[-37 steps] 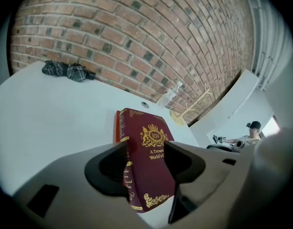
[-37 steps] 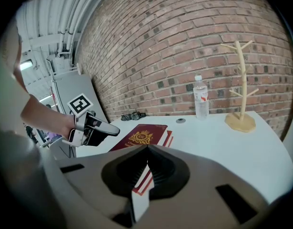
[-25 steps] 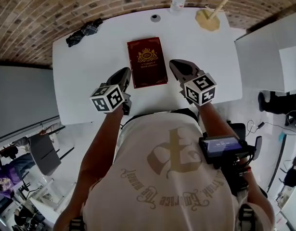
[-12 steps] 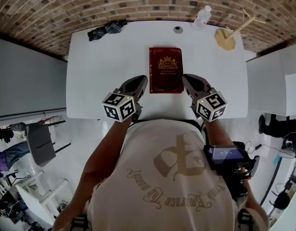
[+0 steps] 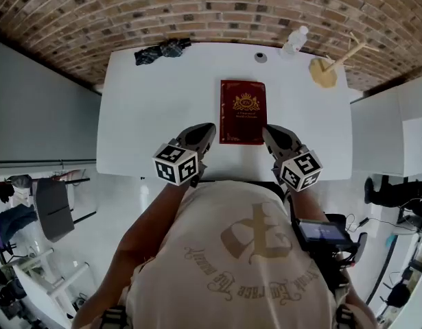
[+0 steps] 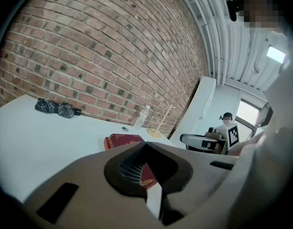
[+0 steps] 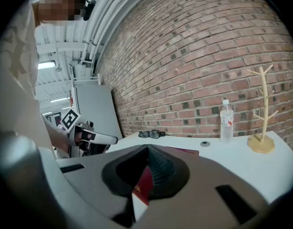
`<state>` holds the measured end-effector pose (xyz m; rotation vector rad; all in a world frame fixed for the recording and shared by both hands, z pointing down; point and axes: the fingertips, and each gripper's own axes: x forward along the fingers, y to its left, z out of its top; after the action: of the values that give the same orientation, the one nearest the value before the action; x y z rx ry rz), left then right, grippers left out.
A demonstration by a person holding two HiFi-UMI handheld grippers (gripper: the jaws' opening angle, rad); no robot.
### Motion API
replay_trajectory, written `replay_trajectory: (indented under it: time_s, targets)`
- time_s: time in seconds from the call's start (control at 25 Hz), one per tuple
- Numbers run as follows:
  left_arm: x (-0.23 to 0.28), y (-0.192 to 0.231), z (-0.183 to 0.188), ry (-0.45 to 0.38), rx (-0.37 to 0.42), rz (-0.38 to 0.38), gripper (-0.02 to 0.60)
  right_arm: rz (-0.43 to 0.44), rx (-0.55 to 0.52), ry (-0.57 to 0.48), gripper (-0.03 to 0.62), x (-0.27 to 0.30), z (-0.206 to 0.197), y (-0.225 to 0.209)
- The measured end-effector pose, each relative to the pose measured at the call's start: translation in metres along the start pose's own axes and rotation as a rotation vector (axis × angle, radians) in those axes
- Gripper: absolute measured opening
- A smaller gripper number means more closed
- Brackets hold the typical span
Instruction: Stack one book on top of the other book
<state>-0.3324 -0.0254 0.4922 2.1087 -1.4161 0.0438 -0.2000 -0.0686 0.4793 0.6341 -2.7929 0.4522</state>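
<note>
a dark red hardback book with a gold crest [image 5: 243,112] lay flat and square near the middle of the white counter [image 5: 149,115], straight ahead at 12 o'clock from the person, its long edges running away from them. no second cover showed anywhere. from the left gripper view the red block [image 6: 121,140] looked thick enough to be two volumes with edges flush, so the stack was probably made, though no seam could be picked out. the left gripper [image 5: 206,130] hovered off the book's corner at 7 o'clock and the right gripper [image 5: 268,131] off the corner at 5 o'clock, both near it but apart from it. each pair of fingers was pressed together with nothing between them, which each gripper's own view confirmed [image 6: 146,146] [image 7: 147,148]. that flanking, empty-handed pose suited a check or a last nudge rather than a lift. a folded dark umbrella [image 5: 162,49] at 10 o'clock, a clear plastic bottle [image 5: 294,40] at 1 o'clock and a pale wooden branch-shaped stand [image 5: 324,70] at 2 o'clock sat along the far edge by the brick wall [image 5: 217,9], well apart from the book.
</note>
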Motion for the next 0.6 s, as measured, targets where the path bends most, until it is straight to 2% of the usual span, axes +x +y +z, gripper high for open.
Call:
replay_trajectory:
  time_s: [0.6]
  targets:
    - [0.0005, -0.0019, -0.0048, 0.007, 0.032, -0.061, 0.020, -0.054, 0.010, -0.006, 0.021, -0.0054, -0.0080, 0.0049]
